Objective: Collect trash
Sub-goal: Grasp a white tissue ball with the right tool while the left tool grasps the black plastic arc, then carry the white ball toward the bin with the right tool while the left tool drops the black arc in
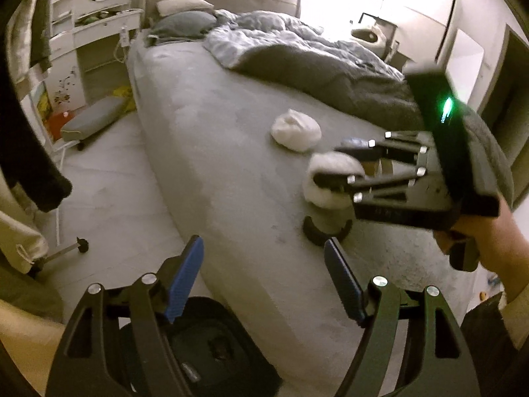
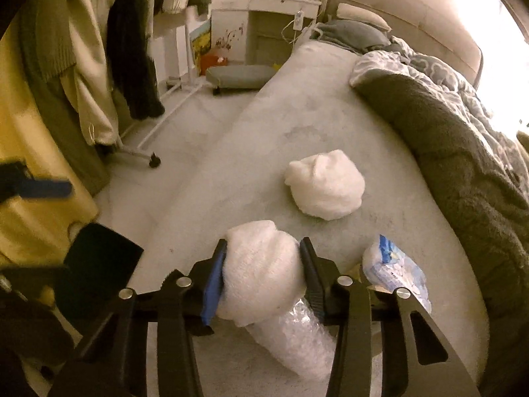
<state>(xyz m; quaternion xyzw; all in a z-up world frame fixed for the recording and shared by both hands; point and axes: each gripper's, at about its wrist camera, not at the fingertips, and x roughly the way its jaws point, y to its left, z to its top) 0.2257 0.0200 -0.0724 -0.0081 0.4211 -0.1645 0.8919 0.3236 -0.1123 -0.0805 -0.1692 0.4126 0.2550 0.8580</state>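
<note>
While the right gripper is clamped on a white crumpled wad, its blue pad and its black pad press into the two sides of it above the grey bed; under the wad a roll of bubble wrap lies on the sheet, and just beside the right finger there is a blue and white plastic packet. A second white wad rests on the bed a little further away, apart from the gripper, near the edge of the dark blanket. The left gripper has its jaws well apart with nothing between them; it hangs over the near edge of the bed, and below it a black bin with a dark opening is visible on the floor. In the left wrist view a hand holds the right gripper from the right side; clothes hang on a rack at the left of the room.
</note>
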